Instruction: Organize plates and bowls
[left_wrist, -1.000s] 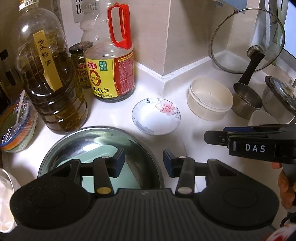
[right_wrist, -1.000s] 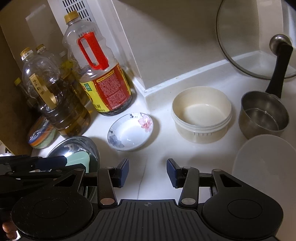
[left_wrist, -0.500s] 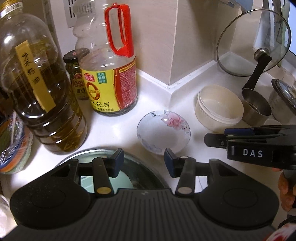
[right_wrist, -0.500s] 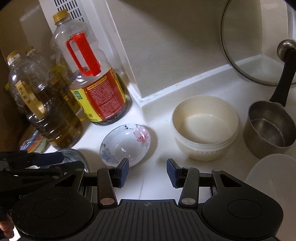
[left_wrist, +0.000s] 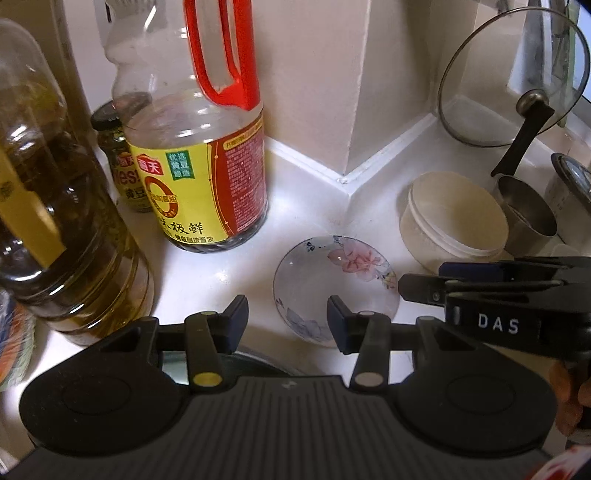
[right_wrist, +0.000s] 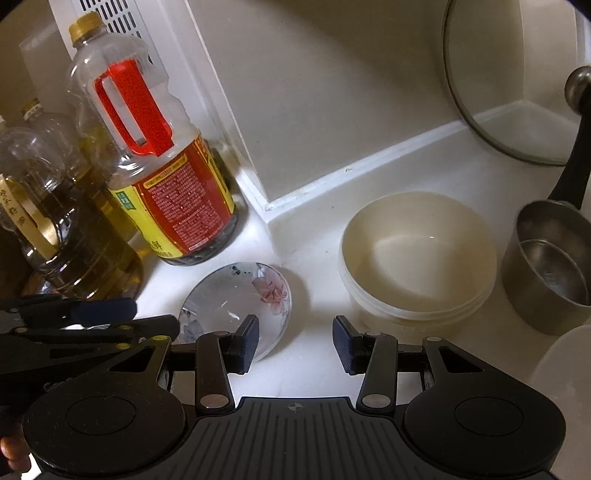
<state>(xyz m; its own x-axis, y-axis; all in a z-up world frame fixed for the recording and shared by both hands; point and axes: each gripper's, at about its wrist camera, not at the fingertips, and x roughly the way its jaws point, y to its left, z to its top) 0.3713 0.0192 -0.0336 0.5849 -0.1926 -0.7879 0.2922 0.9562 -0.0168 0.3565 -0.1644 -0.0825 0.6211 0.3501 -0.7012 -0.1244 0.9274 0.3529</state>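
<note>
A small white dish with a pink flower (left_wrist: 332, 280) (right_wrist: 240, 295) lies on the white counter in front of both grippers. To its right stands a cream bowl (left_wrist: 458, 218) (right_wrist: 417, 254), empty. My left gripper (left_wrist: 287, 319) hangs open just short of the dish, whose near rim is behind its right finger. Nothing is between its pads. My right gripper (right_wrist: 295, 341) is open too, over bare counter between the dish and the cream bowl. Its left finger overlaps the dish's near right edge. Each gripper shows from the side in the other's view.
A soy sauce bottle with a red handle (left_wrist: 199, 177), a big oil bottle (left_wrist: 55, 221) and a small jar (left_wrist: 118, 158) crowd the left. A wall corner (left_wrist: 354, 110) juts out behind. A glass lid (left_wrist: 509, 74) and a steel saucepan (right_wrist: 546, 273) stand on the right.
Both grippers have moved forward and down toward the flowered dish. The lidded pot under the left gripper has almost slipped out of view. Both pairs of jaws stand as wide as before.
</note>
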